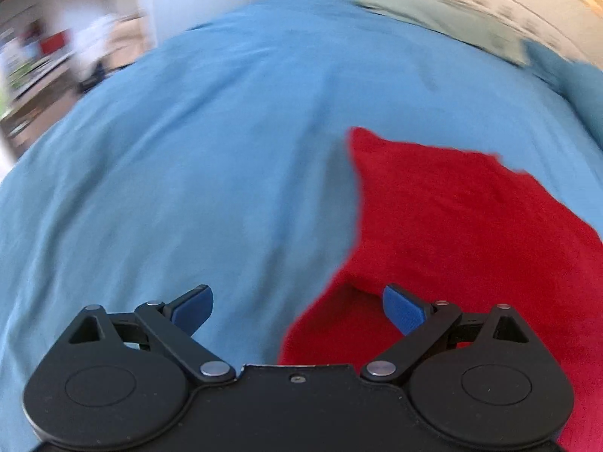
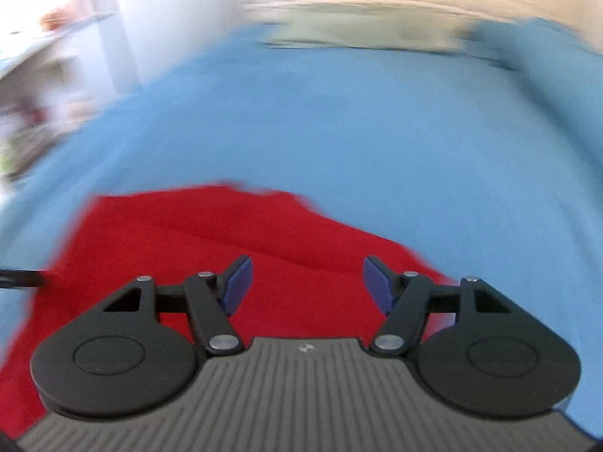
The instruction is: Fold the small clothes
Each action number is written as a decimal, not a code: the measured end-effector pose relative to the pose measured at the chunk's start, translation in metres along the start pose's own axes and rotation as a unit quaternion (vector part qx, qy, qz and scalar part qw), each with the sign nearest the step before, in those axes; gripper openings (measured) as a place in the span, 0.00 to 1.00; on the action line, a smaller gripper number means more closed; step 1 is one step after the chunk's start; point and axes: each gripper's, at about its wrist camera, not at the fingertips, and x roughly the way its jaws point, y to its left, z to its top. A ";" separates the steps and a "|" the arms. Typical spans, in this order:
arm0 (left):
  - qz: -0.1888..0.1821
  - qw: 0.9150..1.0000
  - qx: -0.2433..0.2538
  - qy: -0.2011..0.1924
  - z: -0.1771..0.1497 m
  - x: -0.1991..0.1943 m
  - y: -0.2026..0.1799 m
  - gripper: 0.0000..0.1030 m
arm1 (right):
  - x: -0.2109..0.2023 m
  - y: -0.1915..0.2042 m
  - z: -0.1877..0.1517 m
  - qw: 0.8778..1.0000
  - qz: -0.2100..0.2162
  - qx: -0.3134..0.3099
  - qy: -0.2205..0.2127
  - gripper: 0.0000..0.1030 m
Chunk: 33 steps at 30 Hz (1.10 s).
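A red garment (image 1: 452, 218) lies on a blue bedsheet (image 1: 188, 150), at the right of the left wrist view. My left gripper (image 1: 297, 309) hangs over the garment's left edge, jaws wide apart and nothing between the blue pads (image 1: 194, 310). In the right wrist view the same red garment (image 2: 196, 233) spreads under and ahead of my right gripper (image 2: 307, 282), with a soft fold line across it. That gripper is open too, its pads (image 2: 237, 286) apart above the cloth and gripping nothing. Both views are blurred.
The blue bedsheet (image 2: 358, 132) stretches far ahead. A pale patterned cover (image 1: 452, 11) lies at the bed's far end. Shelves and a white wall (image 1: 56, 56) stand to the left. A dark thin object (image 2: 20, 278) pokes in at the left edge of the right wrist view.
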 end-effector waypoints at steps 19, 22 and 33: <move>-0.148 0.986 0.077 0.004 0.003 0.027 0.008 0.32 | 0.196 0.198 0.085 0.947 0.254 -0.141 0.135 0.67; -0.153 0.987 0.046 0.016 0.001 0.030 0.018 0.10 | 0.202 0.211 0.086 0.947 0.240 -0.157 0.141 0.26; -0.161 0.986 -0.046 0.012 -0.004 0.014 0.049 0.48 | 0.223 0.231 0.083 0.963 0.206 -0.137 0.108 0.25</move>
